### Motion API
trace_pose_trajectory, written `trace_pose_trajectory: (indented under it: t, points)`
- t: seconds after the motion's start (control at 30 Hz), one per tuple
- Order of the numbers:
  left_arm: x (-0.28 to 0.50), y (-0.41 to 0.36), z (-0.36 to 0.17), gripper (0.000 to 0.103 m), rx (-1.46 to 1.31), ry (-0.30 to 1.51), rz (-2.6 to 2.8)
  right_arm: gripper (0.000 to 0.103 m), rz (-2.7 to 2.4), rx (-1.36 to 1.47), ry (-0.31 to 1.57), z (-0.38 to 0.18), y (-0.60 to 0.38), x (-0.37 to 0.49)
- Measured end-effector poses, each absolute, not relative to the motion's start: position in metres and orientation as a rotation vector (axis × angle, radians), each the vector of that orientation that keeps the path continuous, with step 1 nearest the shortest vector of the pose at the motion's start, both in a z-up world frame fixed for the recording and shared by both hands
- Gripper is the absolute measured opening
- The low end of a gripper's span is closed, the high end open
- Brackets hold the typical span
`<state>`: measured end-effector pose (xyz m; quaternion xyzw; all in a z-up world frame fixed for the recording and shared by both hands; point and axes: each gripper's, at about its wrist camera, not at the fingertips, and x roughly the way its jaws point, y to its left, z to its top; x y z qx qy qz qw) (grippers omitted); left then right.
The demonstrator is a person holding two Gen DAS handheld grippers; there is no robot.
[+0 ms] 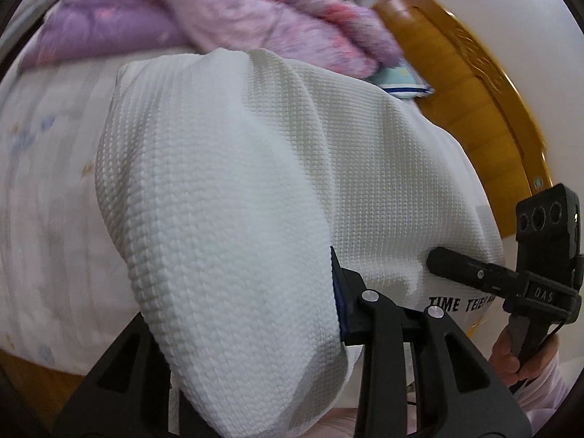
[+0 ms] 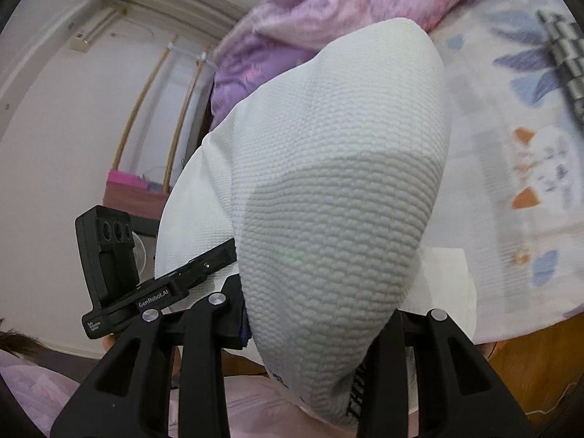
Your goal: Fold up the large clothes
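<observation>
A white waffle-knit garment (image 1: pixel 233 168) with black lettering hangs lifted above the bed, bunched and draped over both grippers. My left gripper (image 1: pixel 255 310) is shut on a thick fold of it; only the blue-padded right finger (image 1: pixel 339 292) shows, the other is under the cloth. In the left wrist view my right gripper (image 1: pixel 438 259) bites the garment's edge at the right. In the right wrist view the garment (image 2: pixel 339 189) spills over my right gripper (image 2: pixel 317 314), which is shut on it with its pads hidden. There my left gripper (image 2: pixel 222 253) pokes into the cloth at the left.
Below lies a bed with a pale floral sheet (image 2: pixel 529 168) and a heaped purple-pink blanket (image 1: pixel 226 11). A wooden headboard (image 1: pixel 474 109) runs along the right. A checked cloth (image 2: pixel 565 65) lies at the bed's far corner. A person's hand (image 1: pixel 507 357) holds the right gripper's handle.
</observation>
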<state>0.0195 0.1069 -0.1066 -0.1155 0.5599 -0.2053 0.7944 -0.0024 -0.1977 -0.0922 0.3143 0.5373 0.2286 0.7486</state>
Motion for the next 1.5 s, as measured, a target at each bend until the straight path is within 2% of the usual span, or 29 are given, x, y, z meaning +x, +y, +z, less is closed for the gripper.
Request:
trace_pose_trajectory:
  t: [0.2, 0.47, 0.83, 1.2, 1.5]
  points:
    - [-0.012, 0.004, -0.081, 0.033, -0.181, 1.151, -0.461, 0.032, 0.512, 0.672, 1.074, -0.059, -0.3, -0.045]
    - [-0.029, -0.126, -0.069, 0.033, -0.126, 1.139, -0.524, 0.032, 0.456, 0.648, 1.021, -0.053, -0.382, -0.057]
    - [0.035, -0.252, -0.072, 0.033, -0.011, 1.152, -0.67, 0.032, 0.276, 0.749, 0.956, -0.063, -0.469, -0.038]
    - [0.106, -0.334, -0.069, 0.033, 0.013, 1.16, -0.764, 0.032, 0.164, 0.776, 0.916, -0.049, -0.534, 0.004]
    - [0.15, -0.409, -0.081, 0.033, 0.007, 1.168, -0.693, 0.032, 0.226, 0.773, 0.942, -0.068, -0.599, 0.051]
